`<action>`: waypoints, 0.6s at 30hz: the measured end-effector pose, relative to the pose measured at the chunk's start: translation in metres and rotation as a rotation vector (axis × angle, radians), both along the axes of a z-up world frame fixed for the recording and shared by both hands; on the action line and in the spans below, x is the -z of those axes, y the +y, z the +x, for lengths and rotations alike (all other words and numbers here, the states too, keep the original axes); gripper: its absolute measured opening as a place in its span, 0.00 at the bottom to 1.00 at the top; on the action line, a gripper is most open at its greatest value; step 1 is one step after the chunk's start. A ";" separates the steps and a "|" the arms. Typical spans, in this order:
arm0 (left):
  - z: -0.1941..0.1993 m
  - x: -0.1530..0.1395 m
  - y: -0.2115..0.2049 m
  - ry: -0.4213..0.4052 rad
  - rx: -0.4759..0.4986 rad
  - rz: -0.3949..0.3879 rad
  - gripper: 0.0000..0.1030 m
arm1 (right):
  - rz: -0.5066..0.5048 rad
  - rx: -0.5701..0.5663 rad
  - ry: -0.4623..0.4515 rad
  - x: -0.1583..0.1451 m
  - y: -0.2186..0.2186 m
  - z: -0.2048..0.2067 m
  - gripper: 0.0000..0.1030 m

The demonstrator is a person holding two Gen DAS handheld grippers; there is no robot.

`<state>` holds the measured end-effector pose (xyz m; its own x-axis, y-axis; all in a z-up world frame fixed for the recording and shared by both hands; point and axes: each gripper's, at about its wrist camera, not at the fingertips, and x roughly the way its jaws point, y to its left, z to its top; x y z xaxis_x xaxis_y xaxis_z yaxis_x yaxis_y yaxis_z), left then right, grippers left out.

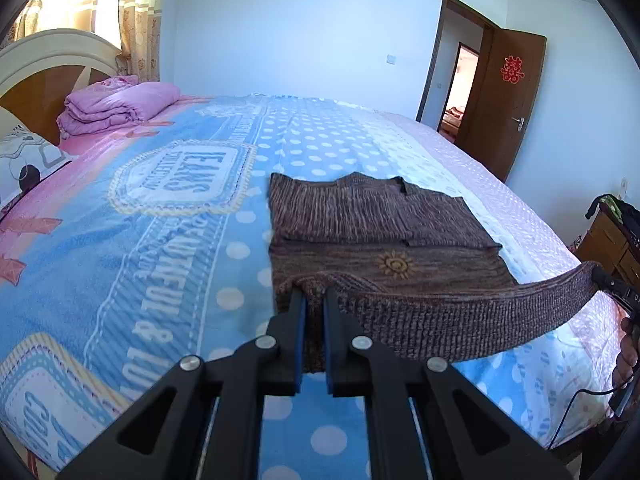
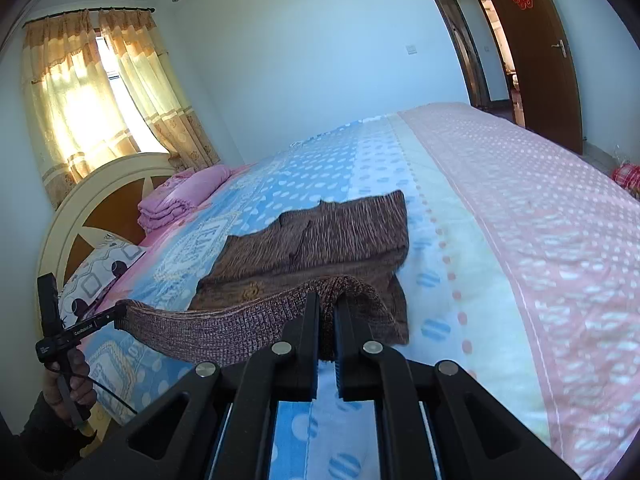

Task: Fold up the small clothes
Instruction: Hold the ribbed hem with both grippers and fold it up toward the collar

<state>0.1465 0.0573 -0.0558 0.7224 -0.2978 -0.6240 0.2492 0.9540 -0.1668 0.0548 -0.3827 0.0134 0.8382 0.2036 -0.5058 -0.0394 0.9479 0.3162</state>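
Observation:
A small brown knitted sweater (image 1: 372,220) with a yellow sun motif lies partly folded on the bed (image 1: 168,240). Its ribbed bottom hem (image 1: 460,312) is lifted and stretched between both grippers. My left gripper (image 1: 314,296) is shut on the hem's left corner. My right gripper (image 2: 327,300) is shut on the hem's right corner; it also shows at the right edge of the left wrist view (image 1: 612,284). In the right wrist view the sweater (image 2: 320,236) lies beyond the raised hem (image 2: 224,328), and the left gripper (image 2: 116,314) holds the far end.
The bed has a blue, pink and white patterned cover (image 2: 500,220). A folded pink quilt (image 1: 116,106) and a pillow (image 1: 28,160) lie by the headboard (image 1: 44,64). A wooden cabinet (image 1: 612,240) stands at the right. An open brown door (image 1: 504,92) is behind.

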 end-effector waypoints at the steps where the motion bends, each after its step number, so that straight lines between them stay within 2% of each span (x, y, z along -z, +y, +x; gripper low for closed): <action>1: 0.005 -0.001 -0.001 -0.002 -0.002 -0.002 0.08 | -0.001 0.001 -0.004 -0.003 0.000 0.006 0.05; 10: 0.049 -0.022 -0.006 -0.033 -0.039 -0.022 0.08 | -0.038 0.000 -0.039 -0.030 -0.003 0.057 0.05; 18: 0.094 -0.040 -0.021 -0.068 -0.060 0.000 0.08 | -0.051 0.021 -0.036 -0.037 -0.010 0.108 0.05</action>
<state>0.2404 0.0366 -0.0163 0.7796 -0.2529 -0.5729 0.2027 0.9675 -0.1512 0.1627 -0.3924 0.0502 0.8600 0.1603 -0.4845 -0.0299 0.9636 0.2658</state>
